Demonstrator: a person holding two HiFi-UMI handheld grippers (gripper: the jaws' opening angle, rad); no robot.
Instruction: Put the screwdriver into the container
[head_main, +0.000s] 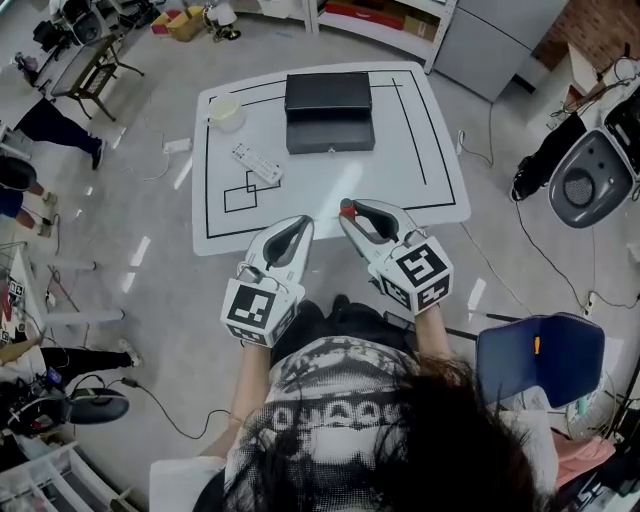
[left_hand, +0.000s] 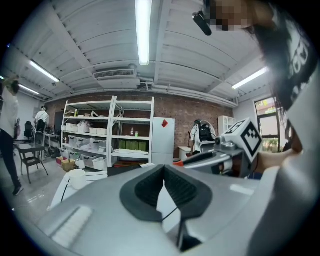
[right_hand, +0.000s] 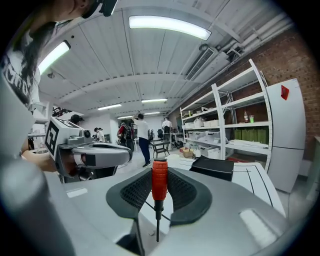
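The black container (head_main: 329, 112) stands with its lid up at the far middle of the white table (head_main: 420, 190). My right gripper (head_main: 350, 210) hovers over the table's near edge, shut on the screwdriver (right_hand: 159, 182). The red handle sits between the pads and the thin black shaft points back toward the camera. The container (right_hand: 212, 167) lies ahead and right of these jaws. To the left, my left gripper (head_main: 303, 224) is at the same height. Its dark pads (left_hand: 150, 192) meet at the tips with nothing between them. The right gripper (left_hand: 210, 157) shows beside it.
A white cup (head_main: 226, 112) and a white remote-like object (head_main: 257, 163) lie on the table's left half. A blue chair (head_main: 540, 355) stands at my right, and a grey-white machine (head_main: 590, 180) beyond it. People and desks are at the far left, shelving and a fridge (left_hand: 162, 140) behind the table.
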